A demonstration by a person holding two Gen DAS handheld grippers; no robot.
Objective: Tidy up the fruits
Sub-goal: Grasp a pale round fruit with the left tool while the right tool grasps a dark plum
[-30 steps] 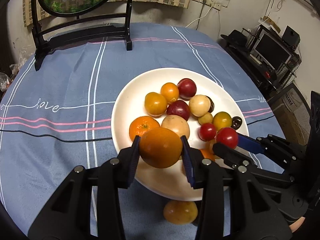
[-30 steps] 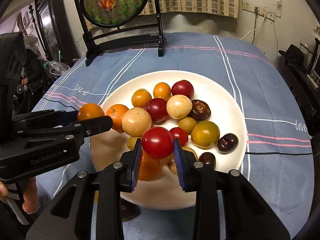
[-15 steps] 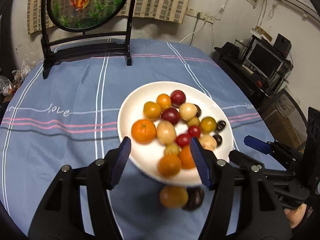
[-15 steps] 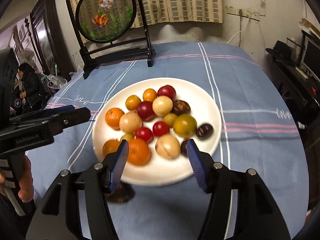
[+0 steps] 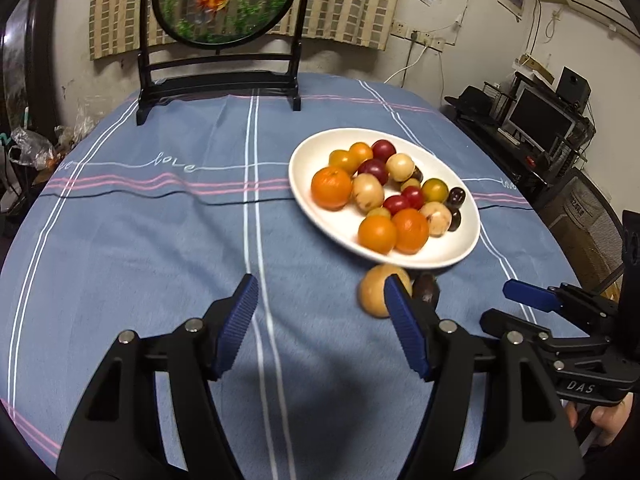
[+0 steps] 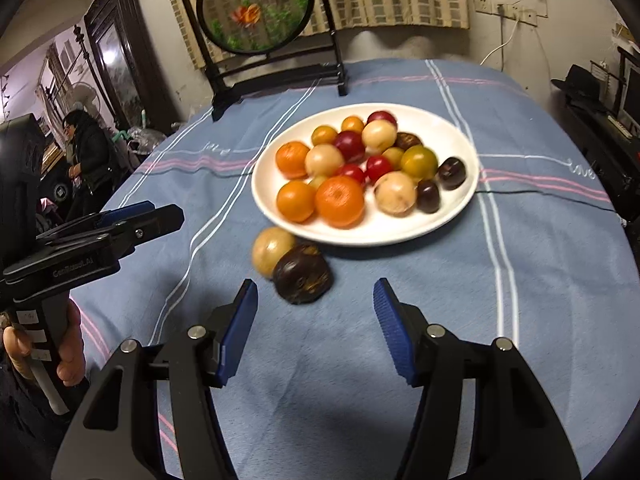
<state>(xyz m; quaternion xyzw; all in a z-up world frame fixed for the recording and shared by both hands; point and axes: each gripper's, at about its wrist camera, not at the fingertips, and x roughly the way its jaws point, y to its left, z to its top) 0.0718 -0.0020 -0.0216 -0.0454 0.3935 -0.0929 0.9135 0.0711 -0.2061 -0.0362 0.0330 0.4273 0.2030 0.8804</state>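
Blue tablecloth (image 6: 520,320) — both grippers (image 5: 320,320) (image 6: 316,320) wide open, empty

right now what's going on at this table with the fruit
A person holds a gripper in each hand over a blue tablecloth, sorting fruit onto a white plate. The left gripper and right gripper are both open and empty. Most of the fruit sits piled on the plate. Two pieces lie on the cloth beside its near rim: a yellow fruit and a dark brown fruit, touching each other.
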